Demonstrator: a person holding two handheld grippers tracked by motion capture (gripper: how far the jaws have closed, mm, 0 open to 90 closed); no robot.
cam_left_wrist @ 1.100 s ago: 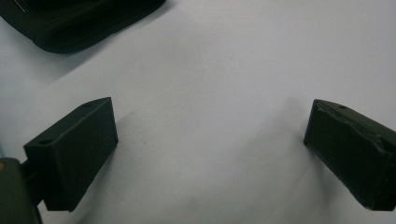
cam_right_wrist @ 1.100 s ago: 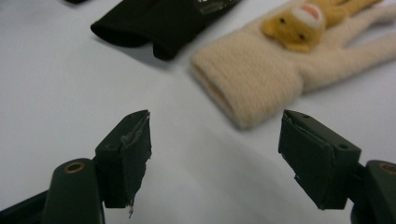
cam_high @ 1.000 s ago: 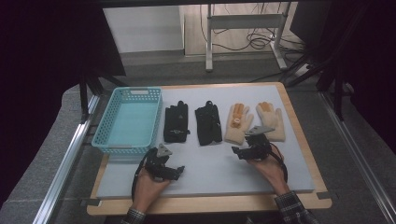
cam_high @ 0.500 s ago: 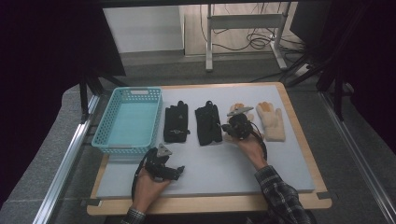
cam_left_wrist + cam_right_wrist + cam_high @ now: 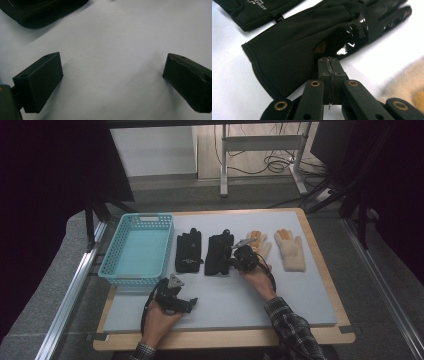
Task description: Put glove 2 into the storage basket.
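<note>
Black glove (image 5: 294,47) edge at closed jaws of right gripper (image 5: 329,65).

The person's left hand (image 5: 159,312) rests low near the front of the table, wrapped around the left gripper (image 5: 186,304), which points toward the right. In the left gripper view its two black jaws stand wide apart with nothing between them. The right forearm, in a plaid sleeve (image 5: 290,325), reaches forward and angles toward the middle. The right hand (image 5: 257,275) grips the right gripper (image 5: 329,65), tipped down and forward. Its jaws have just been closing and are now pressed flat together, pad against pad, with nothing seen between them.
</note>
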